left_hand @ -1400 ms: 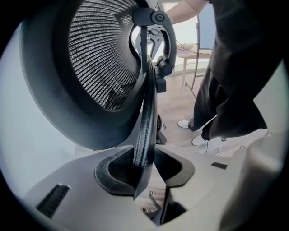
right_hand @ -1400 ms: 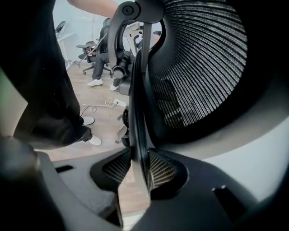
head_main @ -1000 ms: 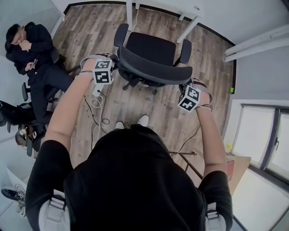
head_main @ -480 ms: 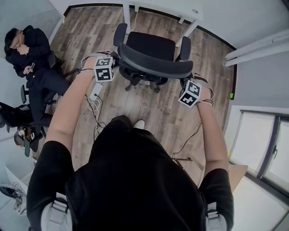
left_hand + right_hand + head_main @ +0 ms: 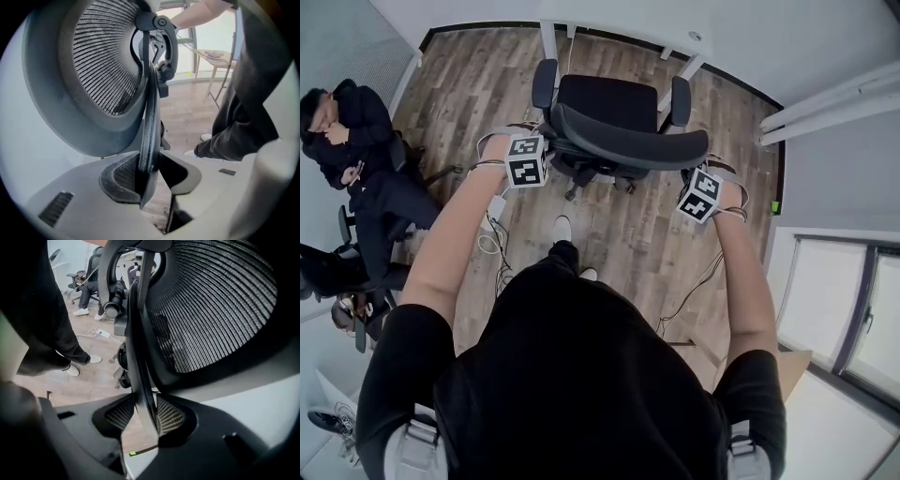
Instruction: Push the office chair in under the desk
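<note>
Office chair (image 5: 614,103), black with a mesh backrest (image 5: 628,145), stands on the wood floor (image 5: 469,84) near its far edge. Its seat faces a white desk (image 5: 619,19), and its front edge is just short of the desk's near edge. The two armrests line up roughly with the gap between the desk's white legs, and the backrest faces the person holding the tools.

The left gripper (image 5: 549,142) is at the left end of the backrest. In the left gripper view, the thin black rim of the backrest (image 5: 149,117) runs straight down between the two pads of the left gripper (image 5: 151,174). The jaws are closing on that rim, about half open, with the pads against it.

The right gripper (image 5: 684,172) is at the right end of the backrest. In the right gripper view, the rim (image 5: 140,357) sits between the ribbed pads of the right gripper (image 5: 143,416). These jaws are opening, though the pads are close against the rim on both sides.

White cables (image 5: 497,246) trail over the floor beside the person's light shoe (image 5: 562,228). Someone in black clothes (image 5: 366,141) sits by the floor's left edge.
</note>
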The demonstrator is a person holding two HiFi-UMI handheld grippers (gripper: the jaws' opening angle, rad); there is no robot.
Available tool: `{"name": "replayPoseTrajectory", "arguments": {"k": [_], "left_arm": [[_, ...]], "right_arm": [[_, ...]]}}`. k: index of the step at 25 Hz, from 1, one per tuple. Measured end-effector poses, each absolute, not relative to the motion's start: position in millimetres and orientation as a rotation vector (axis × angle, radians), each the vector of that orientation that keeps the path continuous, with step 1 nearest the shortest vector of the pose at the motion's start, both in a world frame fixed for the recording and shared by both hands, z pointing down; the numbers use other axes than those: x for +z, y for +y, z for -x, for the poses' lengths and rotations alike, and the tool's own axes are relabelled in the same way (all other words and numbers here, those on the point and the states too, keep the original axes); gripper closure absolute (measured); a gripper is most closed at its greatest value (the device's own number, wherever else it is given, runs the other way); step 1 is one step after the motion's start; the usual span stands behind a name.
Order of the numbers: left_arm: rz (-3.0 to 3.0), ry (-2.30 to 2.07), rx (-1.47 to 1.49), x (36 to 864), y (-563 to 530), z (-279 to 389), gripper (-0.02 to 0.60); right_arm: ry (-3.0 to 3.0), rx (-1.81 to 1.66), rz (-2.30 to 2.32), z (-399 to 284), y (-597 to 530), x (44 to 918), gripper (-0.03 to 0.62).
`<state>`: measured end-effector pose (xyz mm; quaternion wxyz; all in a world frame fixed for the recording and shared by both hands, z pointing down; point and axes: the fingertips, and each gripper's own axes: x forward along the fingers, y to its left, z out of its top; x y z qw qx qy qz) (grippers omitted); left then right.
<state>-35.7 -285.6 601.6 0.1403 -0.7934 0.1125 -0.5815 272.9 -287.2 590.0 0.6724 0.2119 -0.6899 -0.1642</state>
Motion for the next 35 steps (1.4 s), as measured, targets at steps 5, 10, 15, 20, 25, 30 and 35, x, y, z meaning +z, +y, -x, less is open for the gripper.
{"name": "replayPoseTrajectory", "arguments": {"k": [5, 10, 15, 20, 25, 30, 35], "left_arm": [[2.322, 0.291, -1.651, 599, -314, 22, 0.463], [2.311, 0.280, -1.644, 601, -348, 23, 0.463], [2.324, 0.263, -1.661, 599, -380, 25, 0.463], [2.356, 0.257, -1.627, 598, -395, 11, 0.468], [2.407, 0.218, -1.604, 595, -410, 7, 0.468], [2.433, 0.201, -1.594, 594, -428, 2, 0.469], [2.460, 0.194, -1.605, 595, -439, -2, 0.469]], "right_arm": [[-1.528, -0.359, -0.503, -286, -324, 588, 0.447], [-1.525, -0.360, -0.517, -285, -350, 589, 0.447], [-1.517, -0.364, -0.541, -284, -380, 589, 0.444], [-1.483, -0.352, -0.563, -297, -409, 588, 0.441], [-1.462, -0.335, -0.581, -301, -428, 587, 0.437], [-1.463, -0.334, -0.604, -304, -451, 586, 0.434], [-1.478, -0.328, -0.602, -310, -462, 587, 0.434]]}}
